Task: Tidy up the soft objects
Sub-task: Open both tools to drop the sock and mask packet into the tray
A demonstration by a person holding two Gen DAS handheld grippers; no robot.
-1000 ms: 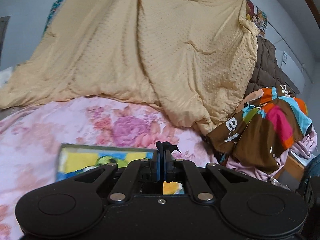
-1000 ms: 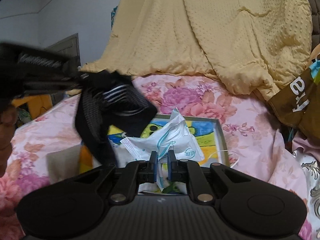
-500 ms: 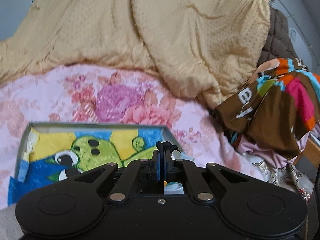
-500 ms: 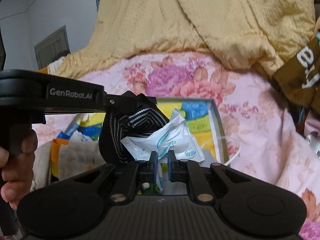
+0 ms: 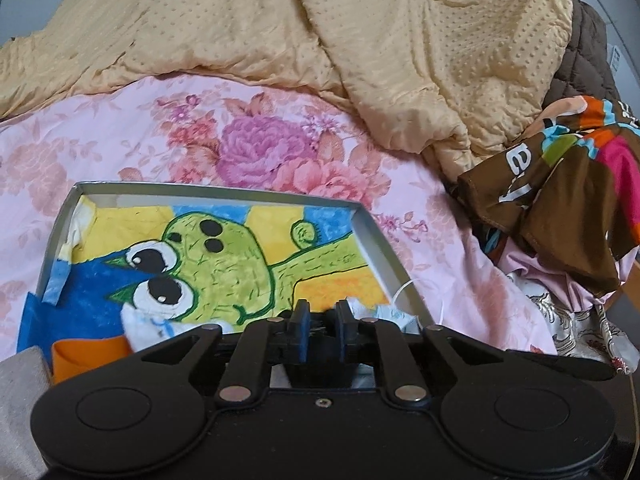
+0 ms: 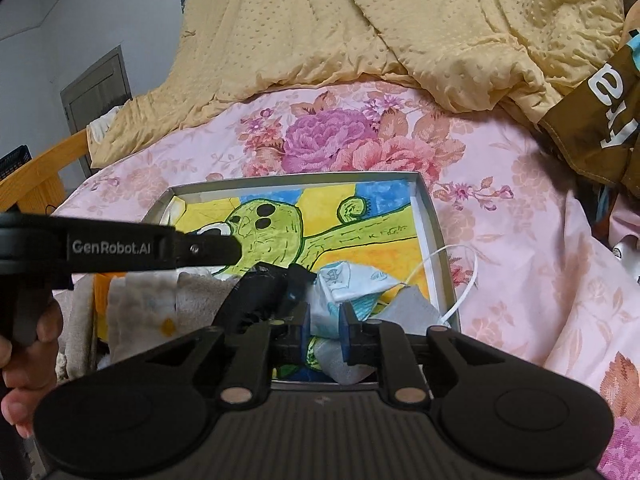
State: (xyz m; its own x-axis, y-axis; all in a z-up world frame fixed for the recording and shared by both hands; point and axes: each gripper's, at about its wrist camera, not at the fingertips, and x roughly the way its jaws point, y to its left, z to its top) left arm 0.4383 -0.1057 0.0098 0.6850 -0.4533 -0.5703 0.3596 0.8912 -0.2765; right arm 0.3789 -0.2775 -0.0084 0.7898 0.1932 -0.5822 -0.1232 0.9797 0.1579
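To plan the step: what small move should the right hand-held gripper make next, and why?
Probably open the right hand-held gripper: the white crumpled face mask between its fingers already rests inside the shallow grey metal tray.

Both grippers are matte black, with blue-padded fingers (image 5: 300, 334) and silver pivot rivets. The left gripper (image 6: 276, 280) reads "GenRobot.AI" in grey; bare skin on the left hand (image 6: 24, 360).
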